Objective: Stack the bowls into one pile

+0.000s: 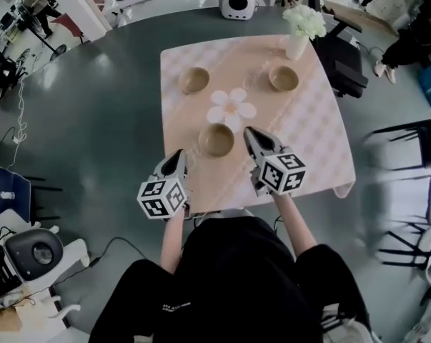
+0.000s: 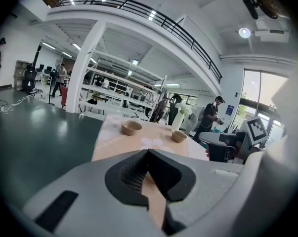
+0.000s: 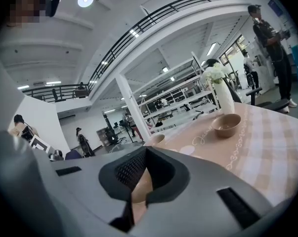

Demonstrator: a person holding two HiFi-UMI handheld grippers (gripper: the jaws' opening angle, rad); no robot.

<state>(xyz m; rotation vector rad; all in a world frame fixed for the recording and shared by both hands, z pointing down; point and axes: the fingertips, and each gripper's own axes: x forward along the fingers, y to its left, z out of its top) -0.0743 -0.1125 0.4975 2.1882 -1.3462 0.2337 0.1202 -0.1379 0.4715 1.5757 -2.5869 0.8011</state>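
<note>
I read the left hand-held gripper (image 1: 179, 154) as clenched: in its own view the two dark pads meet at the tips (image 2: 148, 152) with nothing between them. The right hand-held gripper (image 1: 249, 131) is likewise clenched and empty, its pads closed tip to tip (image 3: 145, 150). Both units hover over the near edge of the surface (image 1: 322, 141), which carries a pale checked cloth (image 1: 179, 120). The three bowls stand apart and upright, none stacked. The near bowl (image 1: 216, 140) sits between the two gripper tips and slightly ahead of them, closer to the right one; I cannot see contact with either. The far-left bowl (image 1: 194, 80) and the far-right bowl (image 1: 284, 78) sit toward the far side of the cloth, well apart from each other. A flower-shaped mat (image 1: 231, 106) lies between the three bowls. A white vase with white flowers (image 1: 301, 31) stands at the far right corner, just beyond the far-right bowl.
</note>
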